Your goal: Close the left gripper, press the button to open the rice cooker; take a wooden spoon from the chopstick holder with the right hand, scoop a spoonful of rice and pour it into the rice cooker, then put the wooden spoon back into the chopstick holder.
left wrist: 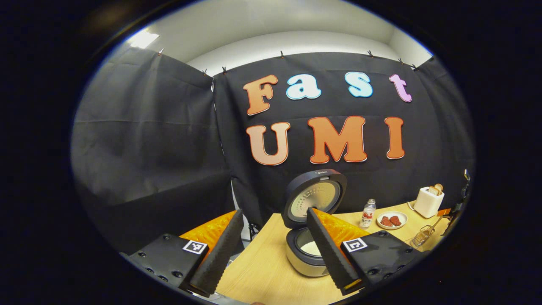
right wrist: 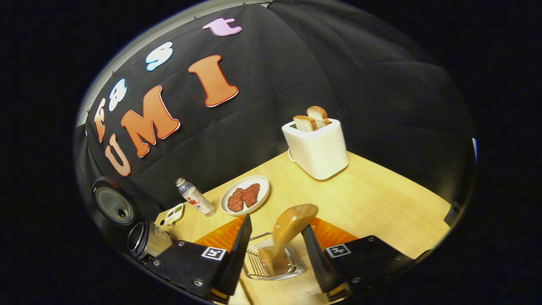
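Observation:
The rice cooker (left wrist: 307,256) stands on the wooden table with its lid (left wrist: 315,197) raised, and white rice shows in the pot. My left gripper (left wrist: 275,211) hovers open in front of it, holding nothing. In the right gripper view the wooden spoon (right wrist: 290,226) stands bowl-up in the wire chopstick holder (right wrist: 271,264). My right gripper (right wrist: 275,224) is open with a finger on each side of the spoon and a gap showing on both sides. The open rice cooker (right wrist: 144,239) sits at the far left of that view. The chopstick holder (left wrist: 421,237) stands far right on the table.
A small bottle (right wrist: 194,202), a plate of red meat slices (right wrist: 245,195) and a white toaster (right wrist: 315,148) holding bread stand behind the holder. A small white-green dish (right wrist: 174,214) lies by the cooker. The bottle (left wrist: 368,213), plate (left wrist: 391,220) and toaster (left wrist: 428,201) line the table's back.

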A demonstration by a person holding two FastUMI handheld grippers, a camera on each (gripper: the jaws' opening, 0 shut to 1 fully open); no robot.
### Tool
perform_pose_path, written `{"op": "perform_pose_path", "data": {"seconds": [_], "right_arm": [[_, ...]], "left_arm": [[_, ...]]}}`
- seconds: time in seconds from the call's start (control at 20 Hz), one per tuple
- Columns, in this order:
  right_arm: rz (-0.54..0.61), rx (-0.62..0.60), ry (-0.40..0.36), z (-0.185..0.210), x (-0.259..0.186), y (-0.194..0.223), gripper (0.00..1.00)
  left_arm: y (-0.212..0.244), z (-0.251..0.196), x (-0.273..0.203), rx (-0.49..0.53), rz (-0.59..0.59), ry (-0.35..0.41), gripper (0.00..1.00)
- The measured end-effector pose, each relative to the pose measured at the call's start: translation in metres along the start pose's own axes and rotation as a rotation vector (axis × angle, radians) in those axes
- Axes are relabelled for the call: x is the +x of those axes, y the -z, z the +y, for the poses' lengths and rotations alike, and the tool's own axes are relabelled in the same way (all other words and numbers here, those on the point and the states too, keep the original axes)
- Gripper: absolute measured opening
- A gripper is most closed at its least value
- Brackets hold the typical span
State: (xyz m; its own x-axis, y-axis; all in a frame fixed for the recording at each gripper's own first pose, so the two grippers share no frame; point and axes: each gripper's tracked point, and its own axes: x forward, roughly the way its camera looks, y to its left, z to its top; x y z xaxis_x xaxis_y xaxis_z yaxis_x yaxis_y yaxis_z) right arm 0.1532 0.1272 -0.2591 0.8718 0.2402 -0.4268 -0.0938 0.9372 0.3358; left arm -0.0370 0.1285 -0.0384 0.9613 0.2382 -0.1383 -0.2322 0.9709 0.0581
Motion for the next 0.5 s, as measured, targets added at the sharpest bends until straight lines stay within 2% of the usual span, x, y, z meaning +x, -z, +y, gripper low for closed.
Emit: {"op": "perform_pose_path", "data": {"seconds": [0.05,0.15,0.4,0.5], "right_arm": [[-0.018,-0.013,0.028,-0.006,-0.004,-0.007,0.82],[-0.046,-0.062,0.079,-0.015,-0.017,-0.022,0.95],[-0.143,-0.220,0.128,0.004,-0.057,-0.076,0.94],[-0.162,-0.239,0.118,0.023,-0.077,-0.091,0.95]], "left_arm": [[0.000,0.002,0.000,-0.014,-0.002,0.005,0.94],[-0.002,0.000,0.001,-0.053,-0.010,0.027,0.95],[-0.013,-0.003,0.010,-0.110,-0.011,0.075,0.98],[-0.028,-0.005,0.019,-0.109,-0.028,0.084,0.94]]}}
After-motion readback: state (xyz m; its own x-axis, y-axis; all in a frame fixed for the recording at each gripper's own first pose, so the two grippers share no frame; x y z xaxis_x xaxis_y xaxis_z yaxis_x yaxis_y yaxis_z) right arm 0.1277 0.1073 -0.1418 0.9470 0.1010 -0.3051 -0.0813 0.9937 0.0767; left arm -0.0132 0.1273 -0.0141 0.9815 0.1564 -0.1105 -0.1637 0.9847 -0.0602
